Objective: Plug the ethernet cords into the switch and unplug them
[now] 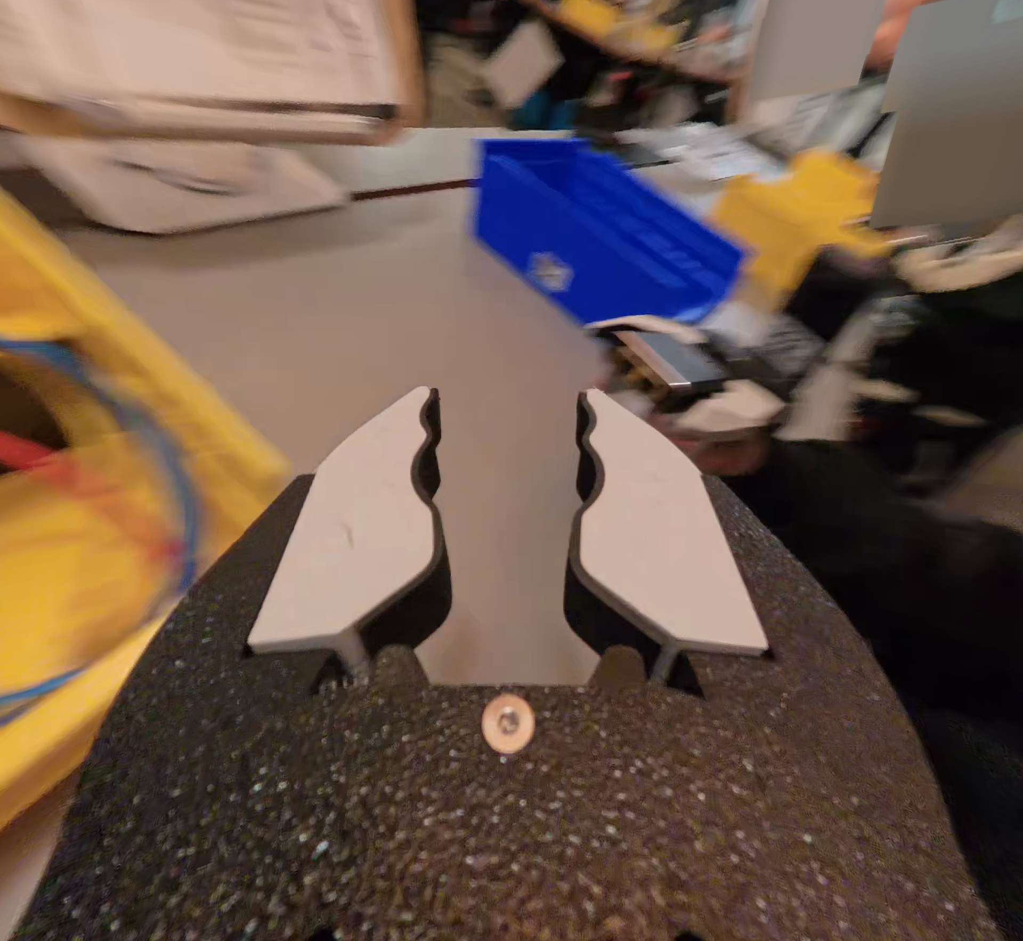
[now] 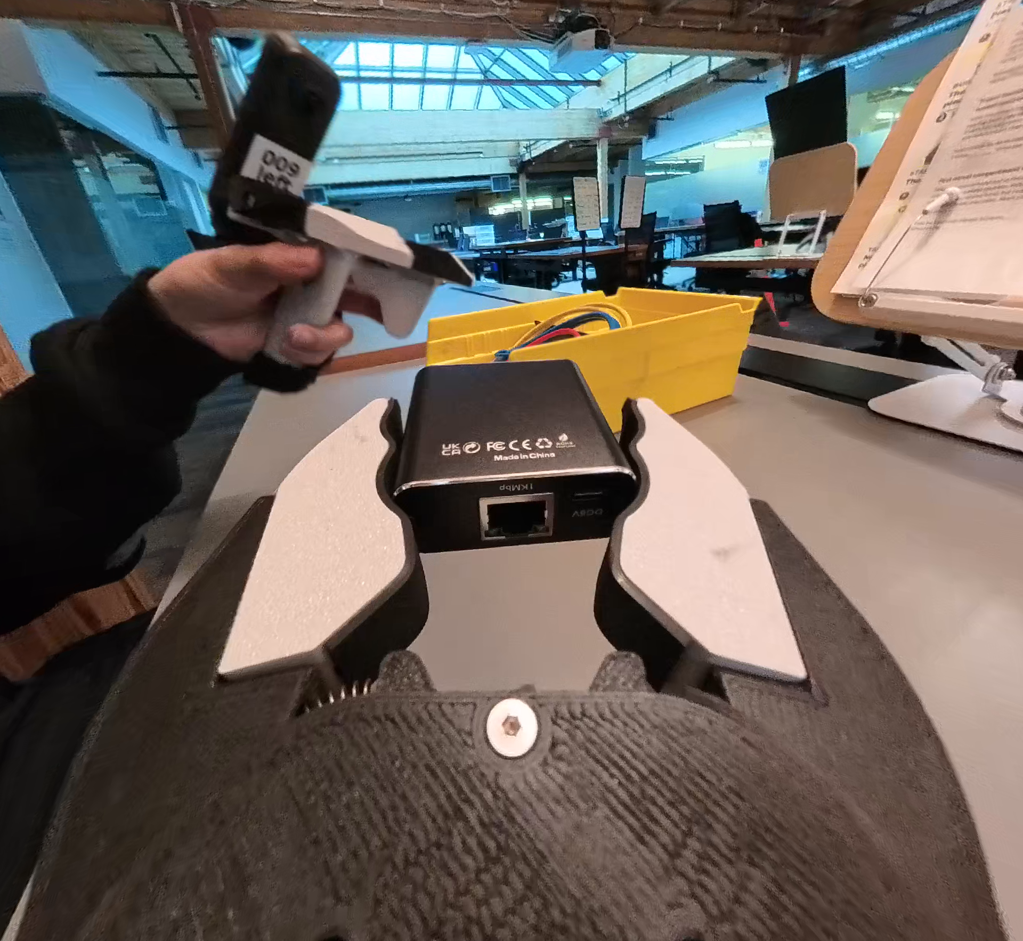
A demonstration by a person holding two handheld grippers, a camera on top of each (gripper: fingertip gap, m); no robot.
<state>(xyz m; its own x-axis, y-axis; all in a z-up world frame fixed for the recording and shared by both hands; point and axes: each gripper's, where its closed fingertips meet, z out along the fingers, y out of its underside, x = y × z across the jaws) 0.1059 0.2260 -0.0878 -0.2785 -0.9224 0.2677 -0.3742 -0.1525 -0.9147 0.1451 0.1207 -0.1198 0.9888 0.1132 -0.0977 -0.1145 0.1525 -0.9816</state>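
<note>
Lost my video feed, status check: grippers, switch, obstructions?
Right gripper clamped on black switch, port empty. Left gripper open, empty, in the air. Cords in yellow bin. Nothing in the way.

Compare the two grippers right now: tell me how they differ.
The right gripper is shut on the black switch; the left gripper is open with nothing between its fingers. The right gripper sits low over the grey table; the left gripper is held up in the air. Both have white fingers with black pads.

Two hand-held grippers (image 2: 512,463) (image 1: 508,399), one switch (image 2: 506,416), one yellow bin (image 2: 653,344), one blue bin (image 1: 598,233).
</note>
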